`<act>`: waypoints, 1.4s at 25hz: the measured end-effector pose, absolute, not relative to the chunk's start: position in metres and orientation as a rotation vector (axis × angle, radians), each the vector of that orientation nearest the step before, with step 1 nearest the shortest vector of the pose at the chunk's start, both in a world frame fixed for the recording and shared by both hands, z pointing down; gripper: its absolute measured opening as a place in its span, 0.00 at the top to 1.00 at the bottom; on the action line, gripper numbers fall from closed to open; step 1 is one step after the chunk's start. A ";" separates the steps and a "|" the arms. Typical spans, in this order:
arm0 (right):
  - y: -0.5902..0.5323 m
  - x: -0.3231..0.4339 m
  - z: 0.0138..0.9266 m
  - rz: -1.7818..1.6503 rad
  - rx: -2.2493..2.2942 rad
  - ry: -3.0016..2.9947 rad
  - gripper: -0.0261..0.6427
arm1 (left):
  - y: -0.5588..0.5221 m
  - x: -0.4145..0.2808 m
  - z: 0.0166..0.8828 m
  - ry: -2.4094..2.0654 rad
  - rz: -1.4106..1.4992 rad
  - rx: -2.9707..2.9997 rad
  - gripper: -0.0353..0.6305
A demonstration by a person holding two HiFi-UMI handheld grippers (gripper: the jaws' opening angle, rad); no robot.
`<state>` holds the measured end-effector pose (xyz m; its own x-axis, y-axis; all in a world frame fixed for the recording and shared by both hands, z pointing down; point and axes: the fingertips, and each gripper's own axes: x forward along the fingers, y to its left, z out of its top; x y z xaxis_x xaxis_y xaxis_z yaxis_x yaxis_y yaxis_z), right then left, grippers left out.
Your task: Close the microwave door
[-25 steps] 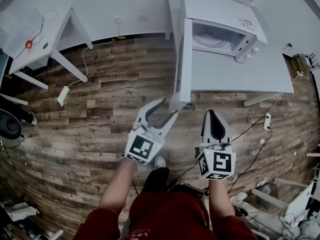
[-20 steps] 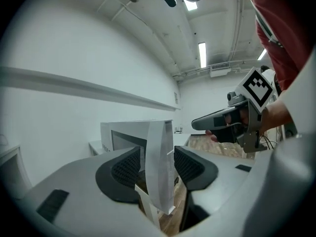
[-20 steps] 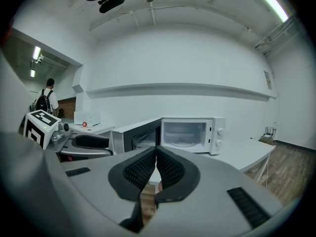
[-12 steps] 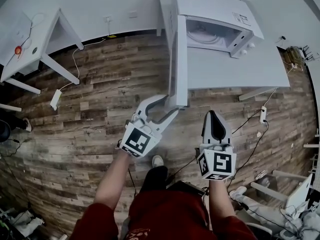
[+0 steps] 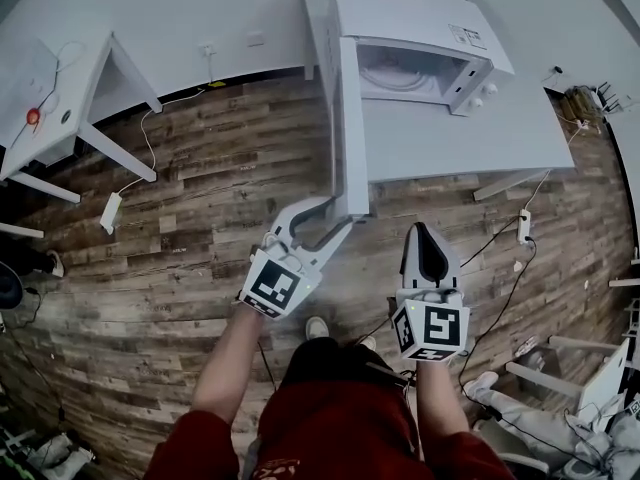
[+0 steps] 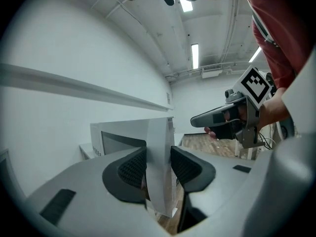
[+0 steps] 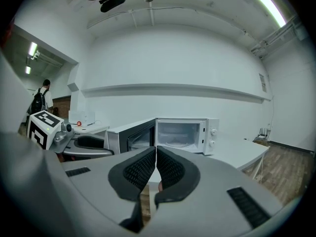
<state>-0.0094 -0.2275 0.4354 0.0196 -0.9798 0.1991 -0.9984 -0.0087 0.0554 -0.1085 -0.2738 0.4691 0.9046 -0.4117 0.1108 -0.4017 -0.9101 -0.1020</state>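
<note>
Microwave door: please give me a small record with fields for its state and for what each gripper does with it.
microwave door: open, standing out from the microwave
microwave place: on a white table
left gripper: jaws closing, the door's free edge between the pads
right gripper: jaws together, empty, apart from the door
task: door not yet closed

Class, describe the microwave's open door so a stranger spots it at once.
On the white table by the wall stands a white microwave oven. Its flat white door juts over the wooden floor, the only open panel, its edge between the left gripper's closing fingers.
</note>
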 end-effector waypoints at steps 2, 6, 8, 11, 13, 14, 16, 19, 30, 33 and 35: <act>-0.225 -0.004 0.434 0.153 2.117 -2.072 0.92 | -0.273 -0.104 0.469 0.633 -0.205 -2.994 0.69; -0.221 0.008 0.435 0.156 2.138 -2.069 0.92 | -0.270 -0.092 0.469 0.621 -0.209 -2.996 0.70; -0.220 0.016 0.436 0.161 2.146 -2.071 0.92 | -0.268 -0.085 0.469 0.622 -0.212 -2.997 0.70; -0.221 0.029 0.436 0.169 2.152 -2.086 0.92 | -0.266 -0.073 0.469 0.622 -0.227 -2.995 0.70; -0.224 0.039 0.435 0.171 2.154 -2.099 0.92 | -0.266 -0.063 0.469 0.616 -0.242 -2.991 0.70; -0.225 0.043 0.434 0.172 2.154 -2.106 0.92 | -0.266 -0.057 0.469 0.614 -0.251 -2.991 0.70; -0.226 0.053 0.433 0.177 2.152 -2.116 0.92 | -0.264 -0.047 0.470 0.611 -0.267 -2.993 0.71; -0.229 0.072 0.429 0.179 2.153 -2.124 0.92 | -0.263 -0.029 0.469 0.611 -0.281 -2.995 0.71; -0.243 0.154 0.424 0.190 2.146 -2.143 0.92 | -0.272 0.050 0.467 0.668 -0.309 -3.008 0.72; -0.246 0.175 0.423 0.190 2.139 -2.158 0.92 | -0.277 0.067 0.466 0.719 -0.304 -3.009 0.72; -0.248 0.189 0.421 0.188 2.136 -2.169 0.92 | -0.281 0.079 0.466 0.759 -0.307 -3.003 0.72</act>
